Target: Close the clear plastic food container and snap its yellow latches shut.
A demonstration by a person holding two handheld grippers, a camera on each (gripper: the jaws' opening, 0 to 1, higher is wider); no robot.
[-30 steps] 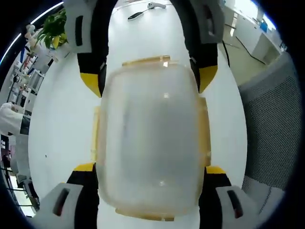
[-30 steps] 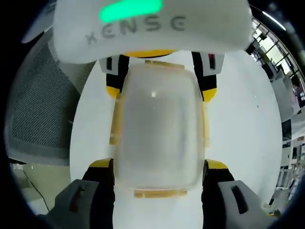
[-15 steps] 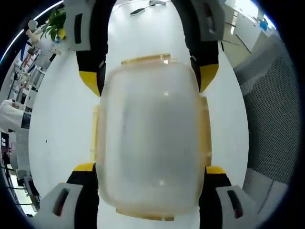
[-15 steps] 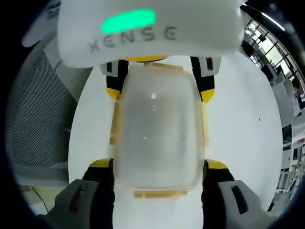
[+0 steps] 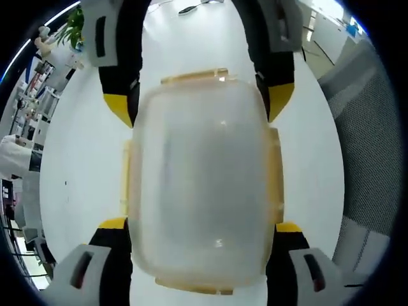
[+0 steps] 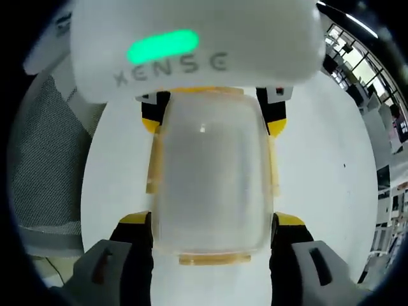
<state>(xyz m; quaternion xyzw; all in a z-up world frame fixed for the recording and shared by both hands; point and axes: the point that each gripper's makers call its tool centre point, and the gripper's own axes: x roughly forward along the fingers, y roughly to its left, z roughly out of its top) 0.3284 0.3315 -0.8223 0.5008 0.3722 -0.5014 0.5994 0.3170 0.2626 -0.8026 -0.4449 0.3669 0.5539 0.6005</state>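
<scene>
Your left gripper has its two yellow-tipped jaws on both sides of the clear plastic food container, right up against its near end. The lid is on. It looks milky, so you cannot see inside. Yellow latches run along its edges. The right gripper comes in from the far end, and its yellow tips sit at the box's far corners. All of this is over a white table. A green plant is far off at the top left.
</scene>
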